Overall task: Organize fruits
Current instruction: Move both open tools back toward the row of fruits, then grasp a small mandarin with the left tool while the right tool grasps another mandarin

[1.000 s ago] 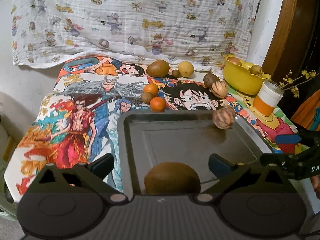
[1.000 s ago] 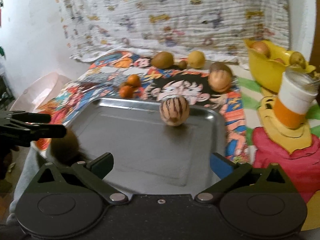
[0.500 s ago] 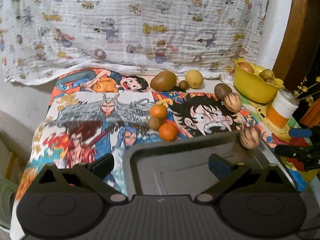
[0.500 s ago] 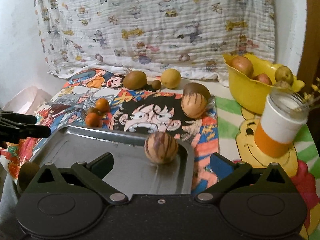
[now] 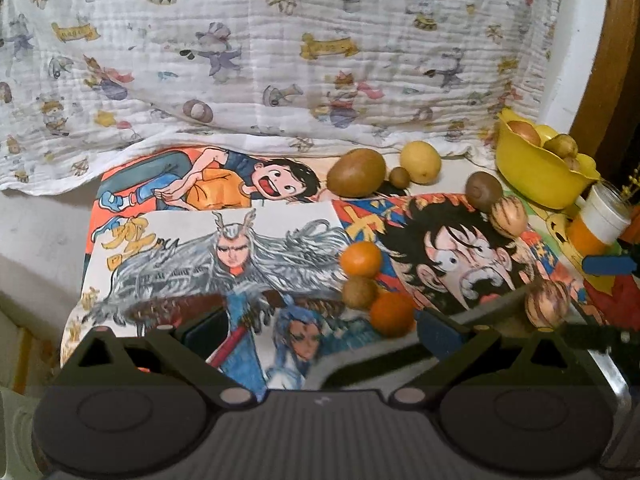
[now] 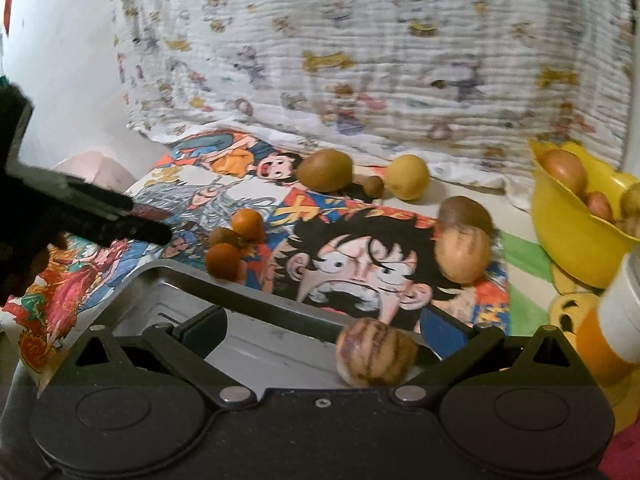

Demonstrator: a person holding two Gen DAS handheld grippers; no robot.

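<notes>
Fruit is lying scattered over the cartoon cloth [image 5: 248, 240] covering your tabletop. Your left tongs [image 5: 320, 330] are gaping wide, gripping nothing, and your right tongs [image 6: 322, 330] are likewise spread and empty. A striped melon [image 6: 374, 352] is sitting on the metal tray [image 6: 256, 300], just ahead of your right tongs. Two oranges [image 5: 362, 259] and a small brown fruit [image 5: 359, 292] are crowding together just past the tray's far rim. Farther back, a large kiwi [image 5: 356, 172] and a lemon [image 5: 420, 161] are resting near the hanging printed sheet [image 5: 280, 40]. A yellow bowl [image 5: 536, 172] is holding more fruit on your right, beside an orange-and-white cup [image 5: 596, 224].
</notes>
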